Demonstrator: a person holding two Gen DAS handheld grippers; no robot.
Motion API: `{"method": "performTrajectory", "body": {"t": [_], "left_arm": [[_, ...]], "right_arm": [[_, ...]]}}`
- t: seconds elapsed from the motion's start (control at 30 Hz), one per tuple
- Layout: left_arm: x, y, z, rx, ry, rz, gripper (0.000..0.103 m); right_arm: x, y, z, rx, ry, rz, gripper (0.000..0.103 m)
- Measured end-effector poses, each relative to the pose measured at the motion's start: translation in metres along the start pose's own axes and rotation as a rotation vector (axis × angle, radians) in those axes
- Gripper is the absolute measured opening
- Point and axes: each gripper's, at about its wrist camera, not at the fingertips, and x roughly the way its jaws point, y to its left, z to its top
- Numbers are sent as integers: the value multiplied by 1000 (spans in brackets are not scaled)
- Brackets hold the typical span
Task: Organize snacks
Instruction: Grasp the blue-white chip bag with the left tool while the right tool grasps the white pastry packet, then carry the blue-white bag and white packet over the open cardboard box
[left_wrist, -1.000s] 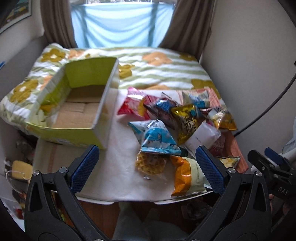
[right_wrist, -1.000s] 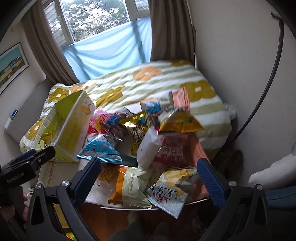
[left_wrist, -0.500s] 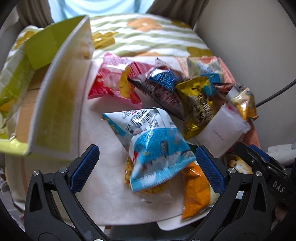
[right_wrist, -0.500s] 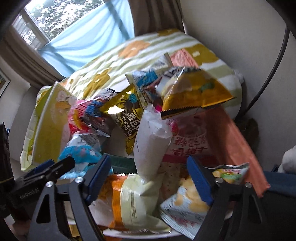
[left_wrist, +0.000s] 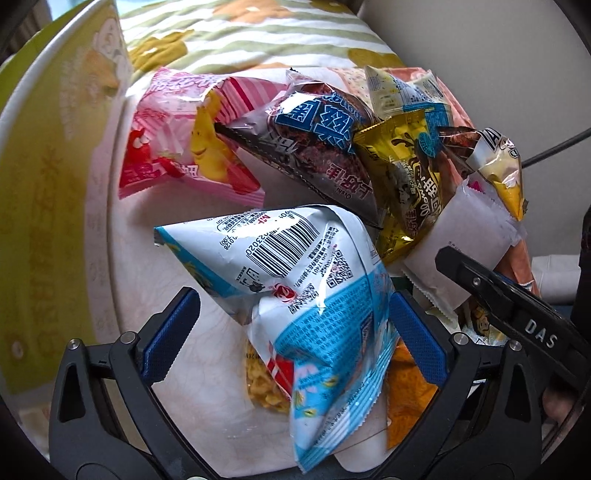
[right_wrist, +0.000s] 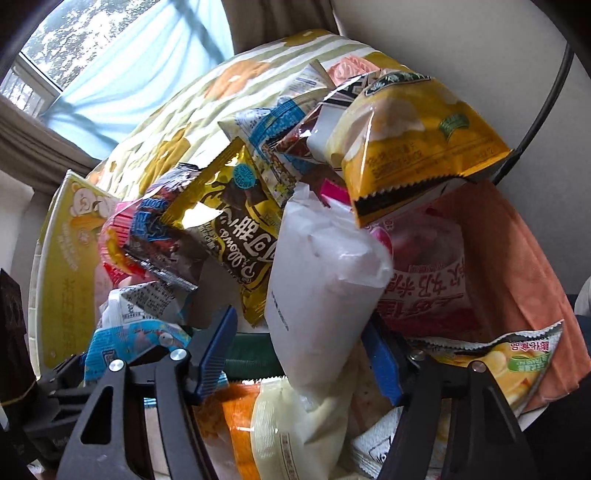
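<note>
A blue-and-white snack bag (left_wrist: 295, 280) lies on the white table (left_wrist: 147, 295), on top of a clear pack of yellow crisps (left_wrist: 264, 387). My left gripper (left_wrist: 291, 310) points steeply down and stands open astride this bag; the left pad is clear of it. A plain white bag (right_wrist: 321, 288) leans upright in the pile. My right gripper (right_wrist: 299, 332) has it between its jaws, which are closing; a gap remains at the left pad. The right gripper's finger (left_wrist: 498, 306) shows beside the white bag (left_wrist: 469, 236).
A yellow-green carton (left_wrist: 44, 221) stands at the left. Heaped behind are a pink bag (left_wrist: 177, 147), a dark bag with a blue label (left_wrist: 314, 136), a gold bag (right_wrist: 229, 221) and a yellow bag (right_wrist: 417, 147). A flowered quilt (left_wrist: 258, 33) lies beyond, with a wall at the right.
Both grippers have dropped toward the snack pile and tilted further down. The right jaws have narrowed around the white bag. The left gripper now straddles the blue-and-white bag.
</note>
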Motion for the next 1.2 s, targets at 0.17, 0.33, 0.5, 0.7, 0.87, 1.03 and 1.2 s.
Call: {"method": "performTrajectory", "body": {"t": [0.17, 0.33, 0.5, 0.7, 0.87, 1.03, 1.2], "left_arm": [[6, 4, 1, 14, 25, -33, 83], [5, 7, 2, 24, 23, -68, 75], [-3, 7, 1, 46, 13, -73, 72], [-16, 8, -1, 77, -21, -65, 72], [-35, 8, -8, 60, -59, -53, 71], [-60, 1, -18, 36, -118, -31, 71], [-94, -12, -29, 29, -199, -13, 71]], "right_arm": [[6, -3, 3, 29, 2, -31, 45], [5, -1, 4, 27, -4, -51, 41], [5, 5, 4, 44, -19, -52, 35], [-6, 5, -3, 56, -40, -46, 31], [-19, 8, -11, 39, -56, -23, 29], [-41, 10, -16, -17, -78, 12, 28], [-69, 13, -17, -89, -120, 41, 28]]}}
